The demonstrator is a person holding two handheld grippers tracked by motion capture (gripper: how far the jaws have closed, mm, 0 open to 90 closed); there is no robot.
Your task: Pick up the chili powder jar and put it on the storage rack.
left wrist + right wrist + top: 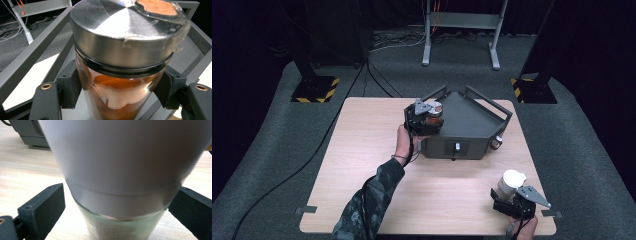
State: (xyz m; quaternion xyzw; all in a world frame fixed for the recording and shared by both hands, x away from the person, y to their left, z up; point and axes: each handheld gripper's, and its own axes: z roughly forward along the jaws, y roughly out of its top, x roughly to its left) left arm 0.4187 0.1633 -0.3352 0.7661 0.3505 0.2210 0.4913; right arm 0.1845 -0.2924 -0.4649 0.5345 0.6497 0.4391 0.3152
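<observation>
A glass jar of orange powder with a steel lid and a taped sample on top sits between the jaws of my left gripper; both pads press its glass wall. In the high view that jar is over the near-left corner of a grey railed tray, with the left gripper shut on it. A white-lidded glass jar stands on the table between the jaws of my right gripper. The left pad stands a little off the glass. The right gripper and white jar are near the table's front right corner.
The grey tray has raised rails and a boxy front with a knob and a round fitting. The wooden table sits on grey carpet. Cables, black stands and a metal frame lie beyond the far edge.
</observation>
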